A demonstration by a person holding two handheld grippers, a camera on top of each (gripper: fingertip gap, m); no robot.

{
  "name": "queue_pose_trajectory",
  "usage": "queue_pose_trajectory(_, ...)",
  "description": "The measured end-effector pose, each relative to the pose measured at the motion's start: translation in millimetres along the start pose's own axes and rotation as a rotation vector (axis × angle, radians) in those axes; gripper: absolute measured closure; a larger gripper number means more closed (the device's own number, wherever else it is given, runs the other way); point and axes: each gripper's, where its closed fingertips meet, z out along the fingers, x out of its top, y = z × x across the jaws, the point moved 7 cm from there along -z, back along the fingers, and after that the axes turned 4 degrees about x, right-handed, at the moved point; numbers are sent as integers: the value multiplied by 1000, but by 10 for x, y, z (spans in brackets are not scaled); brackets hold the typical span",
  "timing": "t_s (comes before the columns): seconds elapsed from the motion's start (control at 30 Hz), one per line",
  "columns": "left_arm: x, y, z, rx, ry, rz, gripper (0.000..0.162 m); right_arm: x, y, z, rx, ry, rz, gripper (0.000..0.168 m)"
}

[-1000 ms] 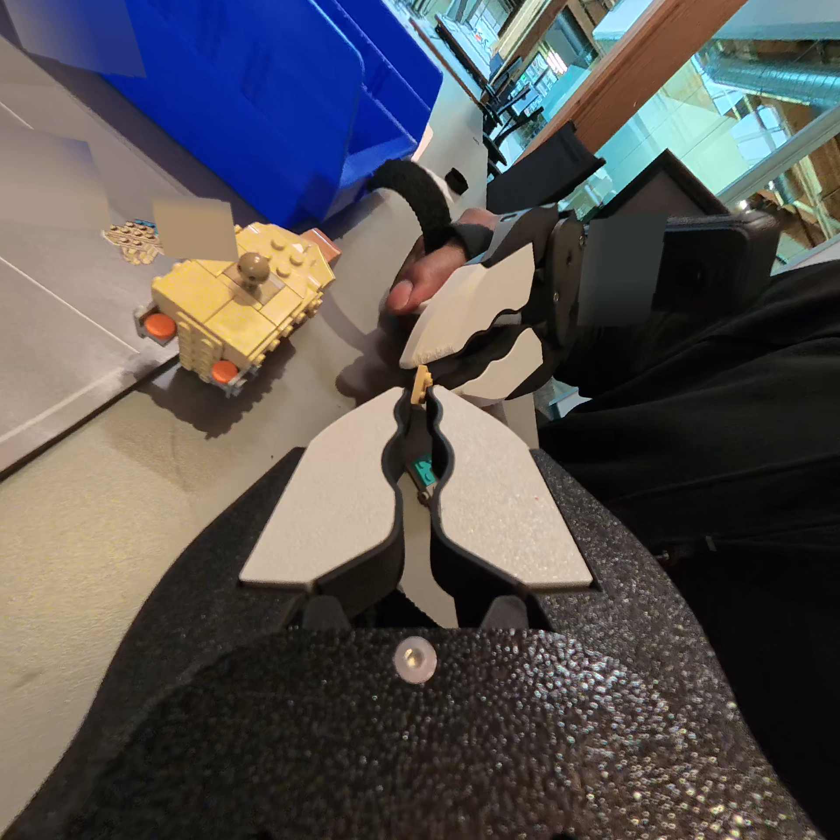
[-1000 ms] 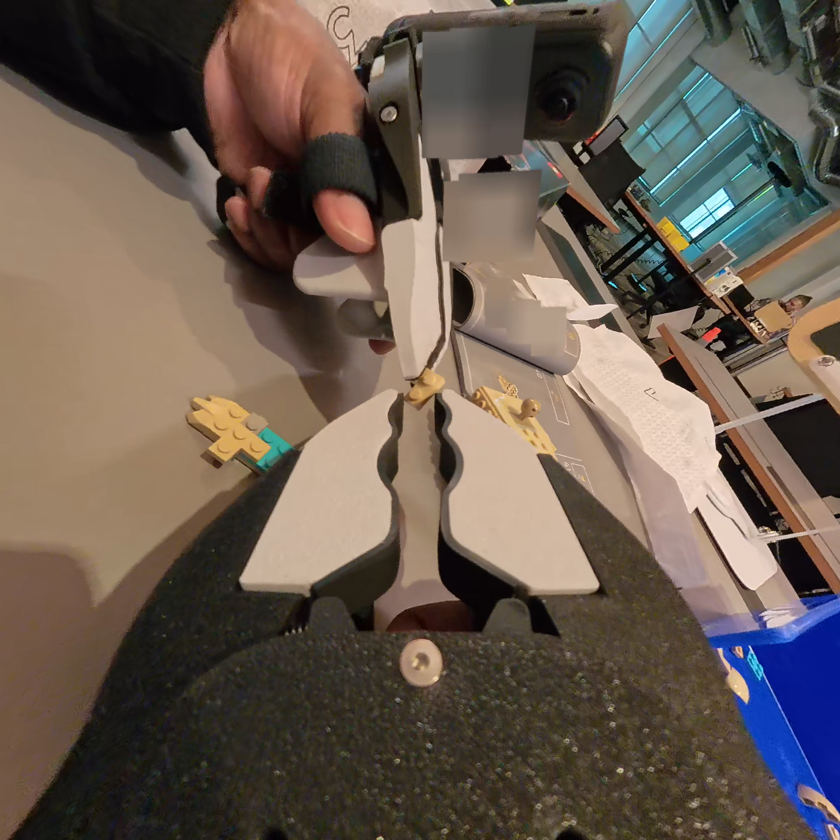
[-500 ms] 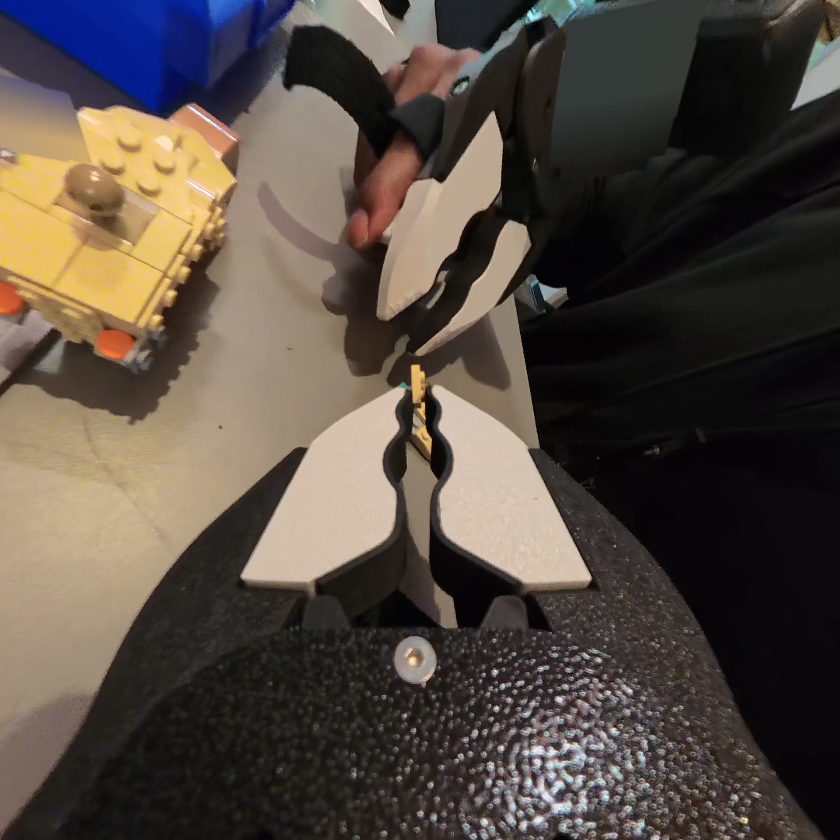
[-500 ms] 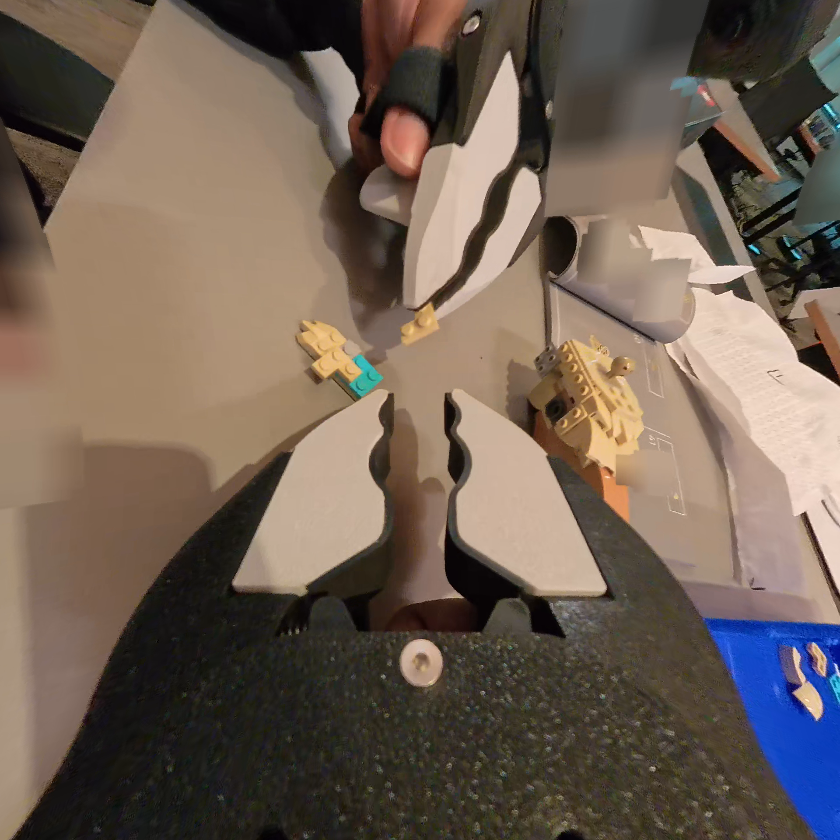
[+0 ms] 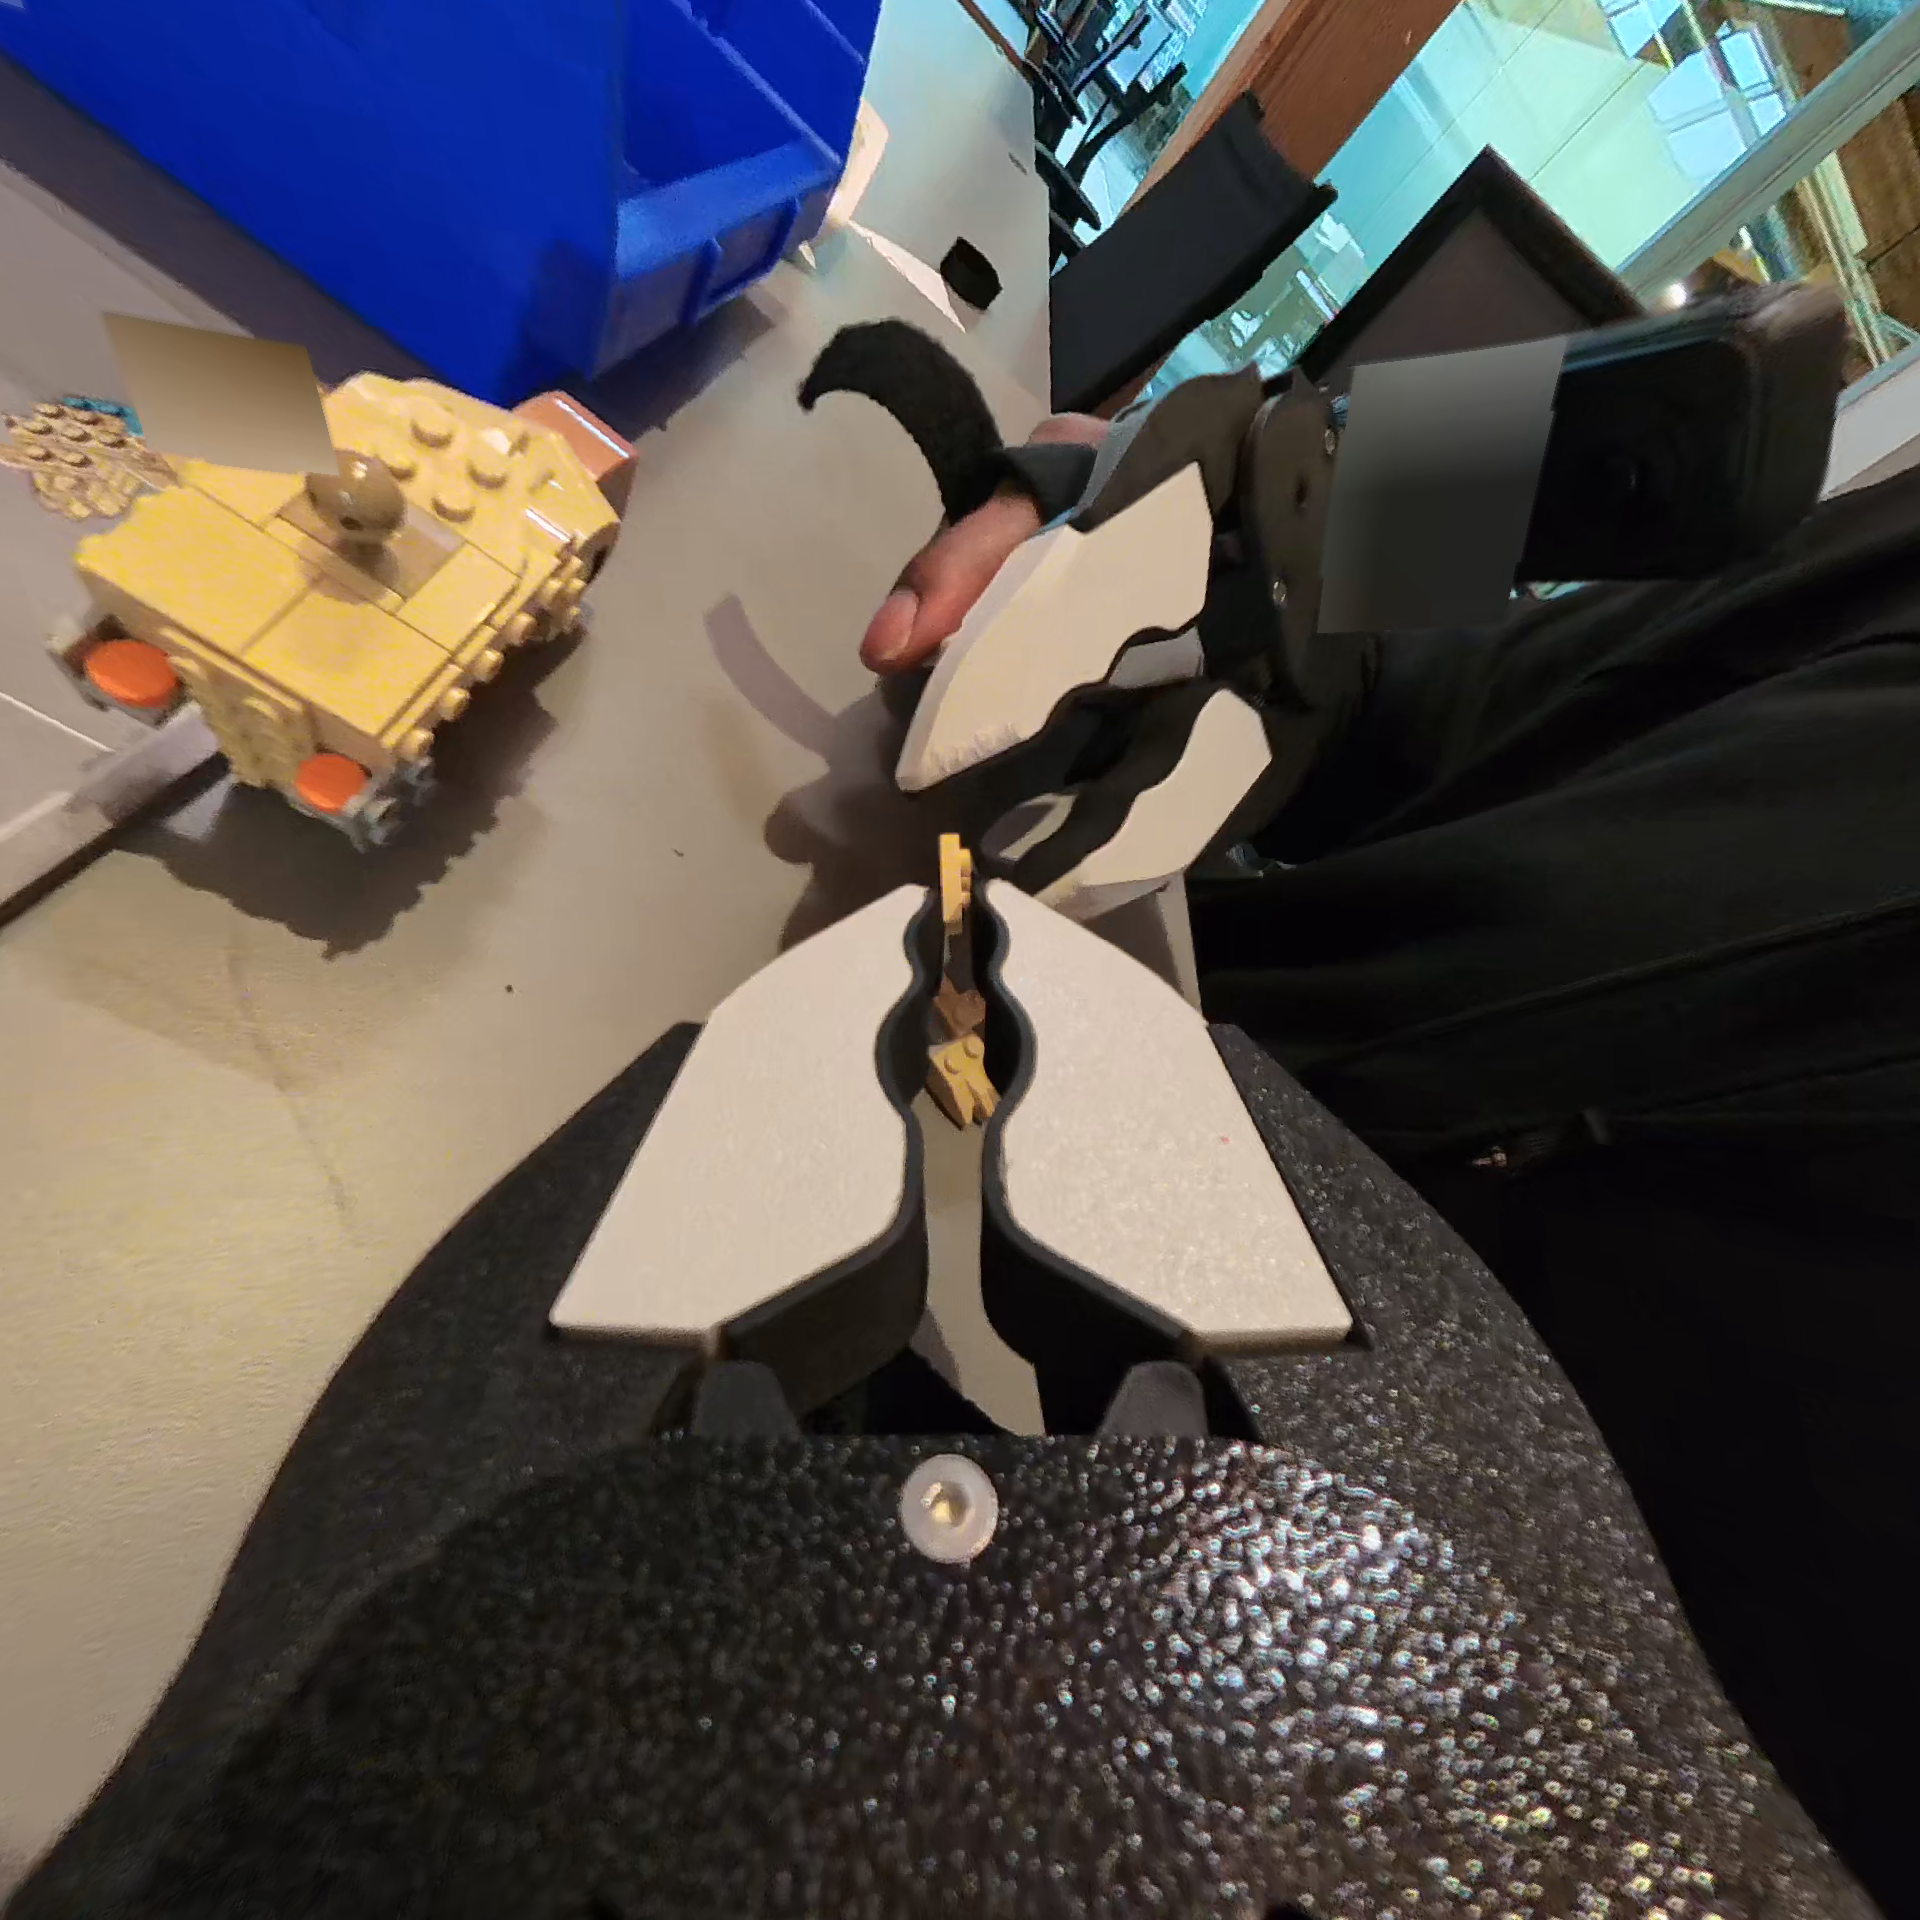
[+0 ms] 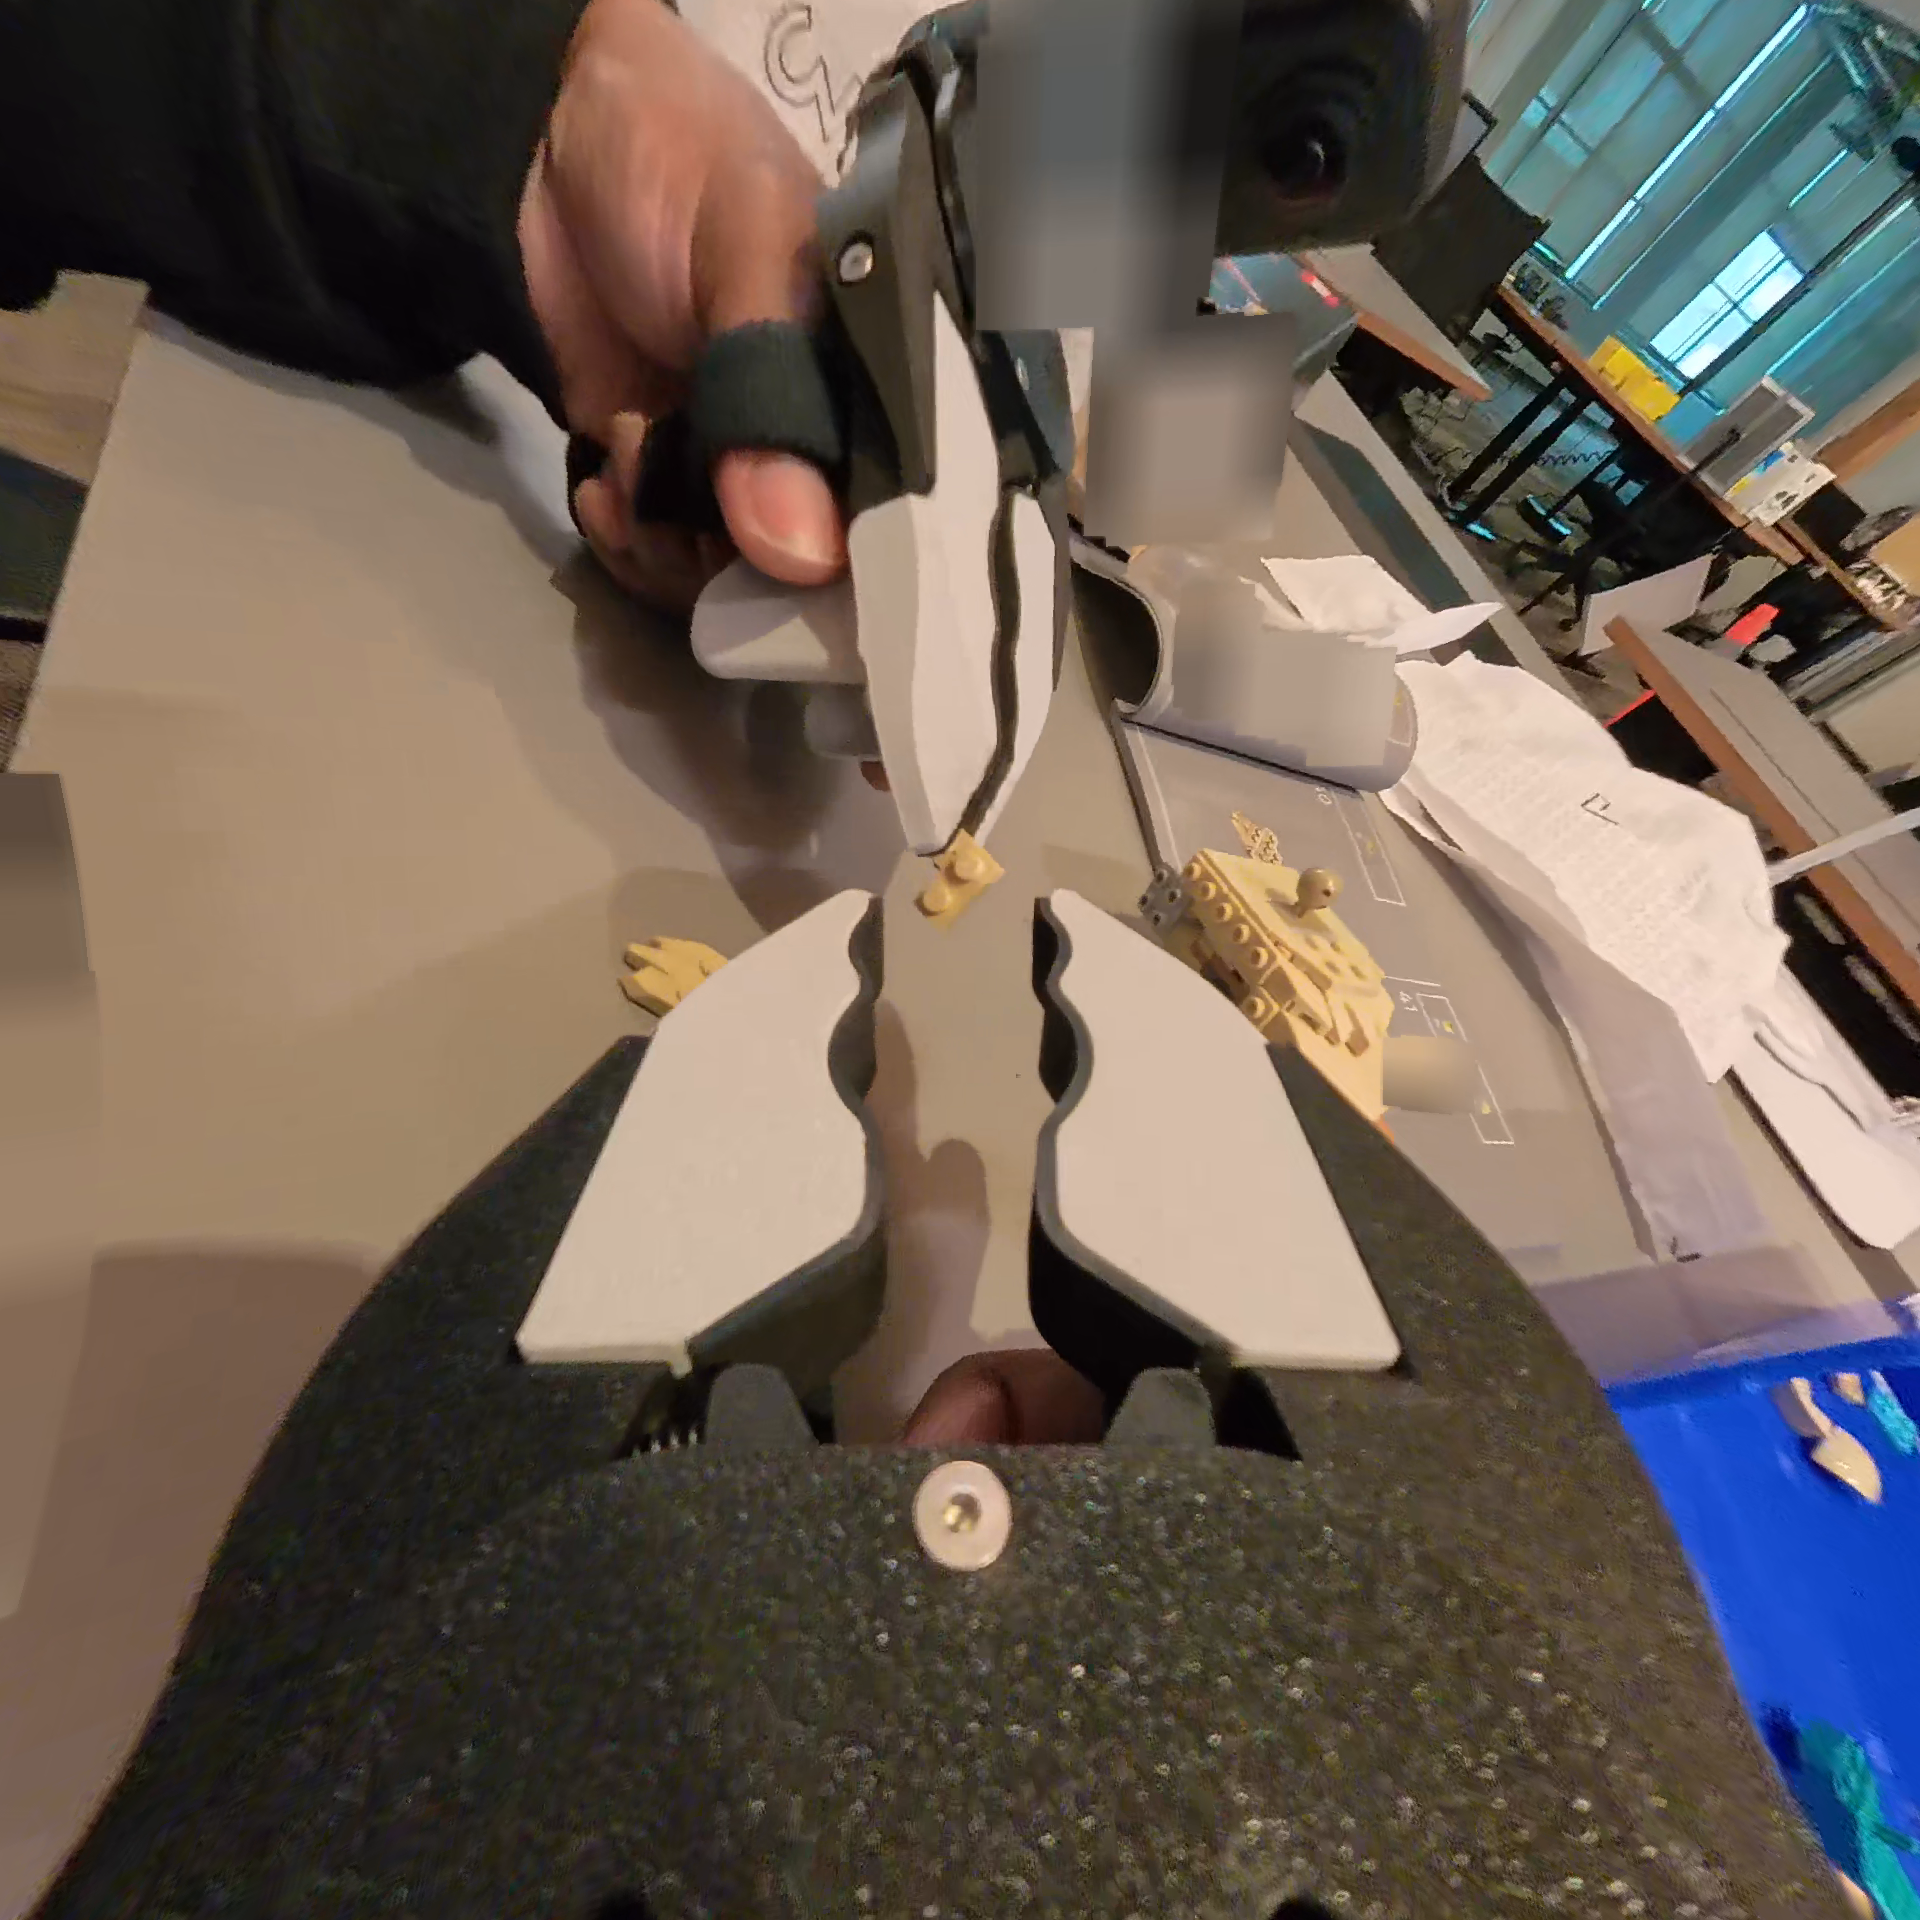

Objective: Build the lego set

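Note:
My left gripper [image 5: 954, 896] is shut on a small tan plate [image 5: 952, 864] that sticks out past its tips, held above the table. In the right wrist view the left gripper [image 6: 951, 836] points down with the plate [image 6: 958, 881] at its tip. My right gripper [image 6: 956, 906] is open and empty, its tips just short of the plate on either side. It also shows in the left wrist view [image 5: 966, 821], open. The tan Lego build [image 5: 343, 613] with orange studs stands on the table to the left, and shows in the right wrist view [image 6: 1278, 966]. A small tan sub-assembly [image 6: 665, 966] lies on the table.
A blue bin [image 5: 468, 156] stands behind the build; a blue bin with loose pieces [image 6: 1766, 1558] is at the lower right. An instruction booklet [image 6: 1226, 686] and crumpled papers [image 6: 1610, 831] lie beyond the build. A person's hands hold both grippers. My two grippers' fingertips are within a few centimetres of each other.
A second ago both grippers were shut on the tan plate. The right gripper has opened, let go and drawn back slightly; the left gripper still holds the plate.

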Motion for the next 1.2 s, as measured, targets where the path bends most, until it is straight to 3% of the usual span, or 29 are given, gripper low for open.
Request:
queue_pose_trajectory(0.47, 3, 6, -24, 1, 19, 7, 158, -6, -6, -71, -10, 30, 42, 144)
queue_pose_trajectory(0.83, -19, 227, -47, 45, 330, -167, 158, 98, 32, -45, -79, 78, 68, 146)
queue_pose_trajectory(0.97, -60, 286, -46, 59, 355, -181, 158, 141, 19, -37, -62, 99, 17, 159)
queue_pose_trajectory(1.2, -128, 319, -65, 108, 322, -161, 157, 148, 14, -2, 19, 68, -97, 160)
